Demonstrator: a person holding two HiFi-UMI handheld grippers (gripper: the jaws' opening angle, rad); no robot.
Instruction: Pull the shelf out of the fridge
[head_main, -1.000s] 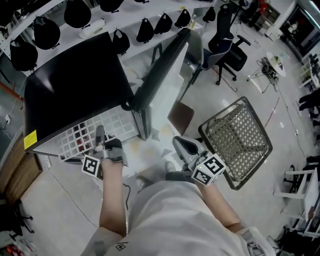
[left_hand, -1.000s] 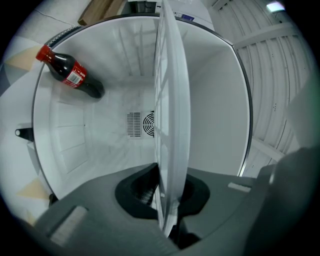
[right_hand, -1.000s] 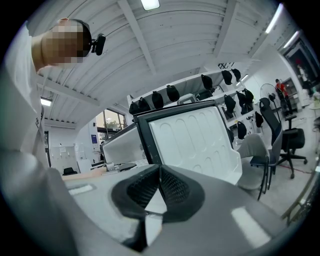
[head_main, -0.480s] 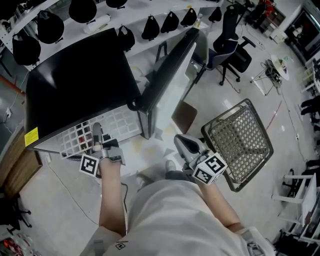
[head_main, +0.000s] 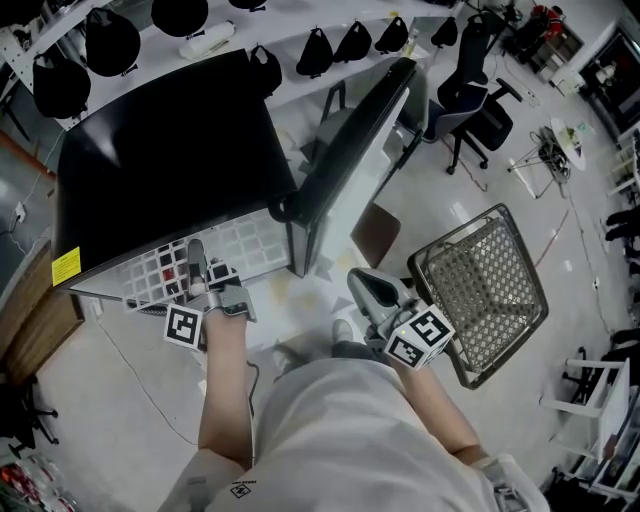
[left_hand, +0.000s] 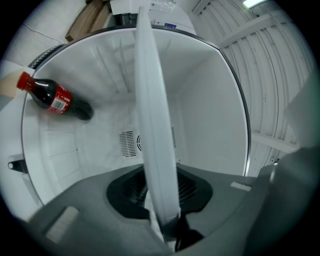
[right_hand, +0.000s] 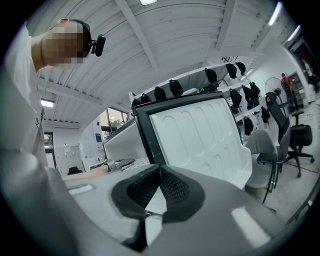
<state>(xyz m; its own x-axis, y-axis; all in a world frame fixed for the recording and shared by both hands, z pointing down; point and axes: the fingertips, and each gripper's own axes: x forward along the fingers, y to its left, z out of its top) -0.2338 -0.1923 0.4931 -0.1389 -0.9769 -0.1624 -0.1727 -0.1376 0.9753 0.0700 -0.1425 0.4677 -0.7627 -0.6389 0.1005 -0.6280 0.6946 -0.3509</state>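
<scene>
A black fridge (head_main: 160, 150) stands with its door (head_main: 350, 150) swung open to the right. Its white shelf (head_main: 240, 245) sticks out of the front, and squares show through it. My left gripper (head_main: 195, 262) is at the shelf's front edge. In the left gripper view the shelf (left_hand: 150, 100) runs edge-on between the jaws of my left gripper (left_hand: 161, 175), which are closing round it with a gap still at the sides. A cola bottle (left_hand: 52, 97) lies inside the fridge. My right gripper (head_main: 362, 285) hangs shut and empty in front of the door (right_hand: 200, 135).
A wire basket (head_main: 480, 290) lies on the floor at the right. Nearer the door sits a brown cardboard piece (head_main: 368, 235). An office chair (head_main: 475, 90) stands behind the door. A white rack with black bags (head_main: 330, 45) runs along the back. Wooden boards (head_main: 30, 330) lie at the left.
The left gripper has stayed at the shelf's front edge, shifting only slightly. The right gripper has not moved. The view has drifted a little.
</scene>
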